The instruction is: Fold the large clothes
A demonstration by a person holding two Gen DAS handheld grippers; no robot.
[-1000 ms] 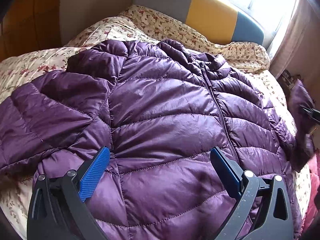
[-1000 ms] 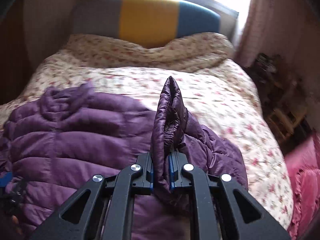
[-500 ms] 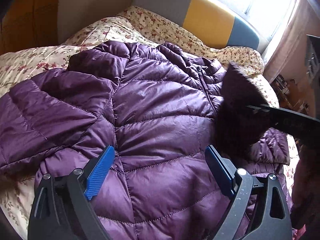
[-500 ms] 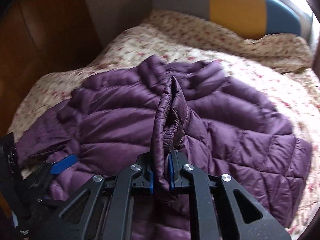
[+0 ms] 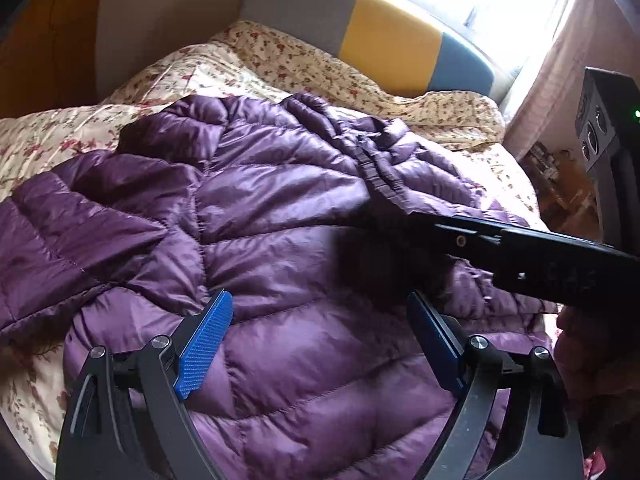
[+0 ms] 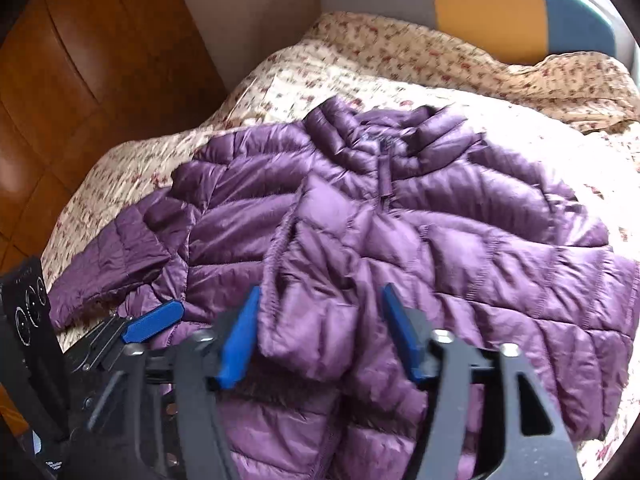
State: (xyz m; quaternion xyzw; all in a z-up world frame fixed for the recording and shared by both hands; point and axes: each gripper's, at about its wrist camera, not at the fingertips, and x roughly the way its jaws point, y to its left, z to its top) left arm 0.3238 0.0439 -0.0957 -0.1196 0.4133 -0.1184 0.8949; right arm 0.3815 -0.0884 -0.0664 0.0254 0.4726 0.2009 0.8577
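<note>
I am laying one sleeve (image 6: 316, 264) across the jacket (image 5: 280, 220); both tongs, right (image 6: 320, 332) and left (image 5: 320, 340), are gaping apart; other sleeve (image 5: 72, 240) remaining.

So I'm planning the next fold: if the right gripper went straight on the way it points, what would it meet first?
Probably the folded-over sleeve of the purple jacket: it lies between the open right gripper, though depth is hard to judge.
</note>
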